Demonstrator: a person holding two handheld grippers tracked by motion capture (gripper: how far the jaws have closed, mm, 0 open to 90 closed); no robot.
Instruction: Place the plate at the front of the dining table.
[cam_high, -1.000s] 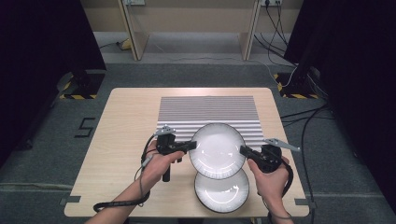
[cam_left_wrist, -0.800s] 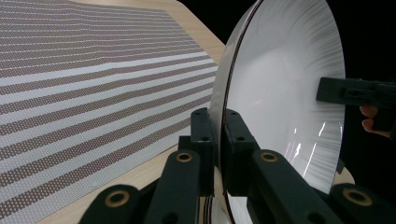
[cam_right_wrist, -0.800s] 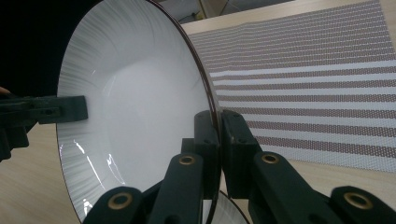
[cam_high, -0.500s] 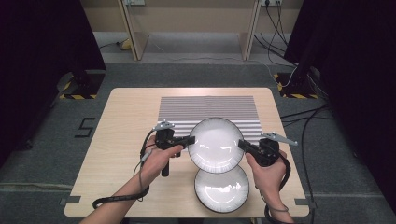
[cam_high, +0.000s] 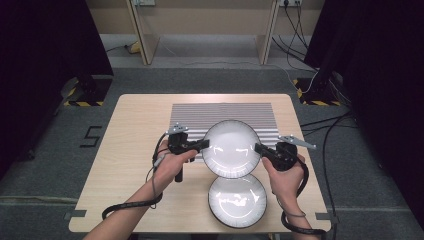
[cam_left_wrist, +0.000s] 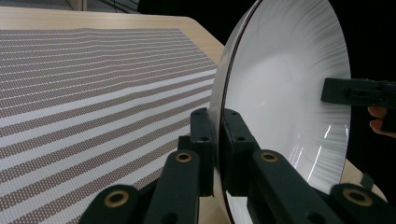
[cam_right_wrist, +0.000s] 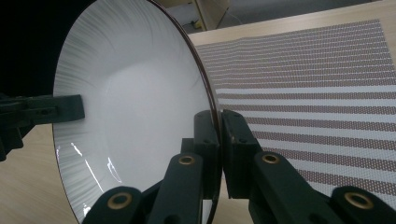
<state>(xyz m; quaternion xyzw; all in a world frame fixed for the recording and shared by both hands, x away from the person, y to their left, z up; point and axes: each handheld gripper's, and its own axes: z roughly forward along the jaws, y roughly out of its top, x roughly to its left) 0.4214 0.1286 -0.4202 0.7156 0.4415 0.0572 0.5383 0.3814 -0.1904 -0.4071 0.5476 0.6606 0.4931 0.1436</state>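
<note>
- Black left tongs (cam_left_wrist: 215, 140) are clenched on the rim of the upper plate (cam_high: 231, 148), and the right tongs (cam_right_wrist: 219, 140) clamp the opposite rim. Two grips, one at each edge, probably to keep a wide, slippery dish level.
- Between the two tongs the plate hangs above the counter (cam_high: 135, 115), partly over the striped mat (cam_high: 190, 112); my read is it's headed for that mat.
- Glossy white, round and shallow, it has a thin dark edge and fine ribbing fanning out from the centre. The glaze throws bright glints.
- Nearer the person than both tongs, a second matching plate (cam_high: 237, 201) lies flat on the pale wood.
- Beyond the tongs the mat looks woven, in brown and white bands.
</note>
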